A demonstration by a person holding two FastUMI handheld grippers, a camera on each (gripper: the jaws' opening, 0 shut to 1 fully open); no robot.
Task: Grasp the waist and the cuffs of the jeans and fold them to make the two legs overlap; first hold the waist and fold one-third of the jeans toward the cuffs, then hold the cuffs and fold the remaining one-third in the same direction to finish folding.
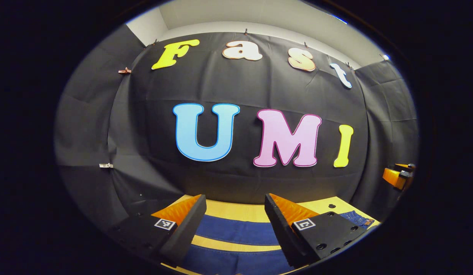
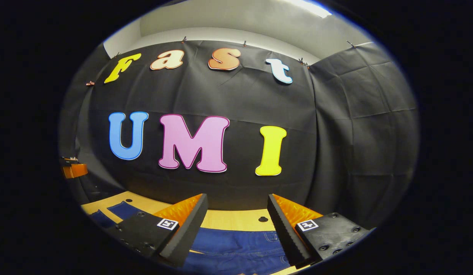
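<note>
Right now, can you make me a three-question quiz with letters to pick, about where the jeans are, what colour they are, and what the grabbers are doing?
1. Where do the jeans lie?
A. on the table
B. hung on the wall
C. in a basket

2. What colour are the jeans?
A. red
B. blue
C. white

3. How do the jaws of the left gripper and the right gripper stand?
A. both shut on the jeans
B. one open, one shut
C. both open, holding nothing

Answers: A, the jeans lie flat on the yellow table; B, the cloth is dark blue; C, each pair of jaws stands wide apart above the jeans.
</note>
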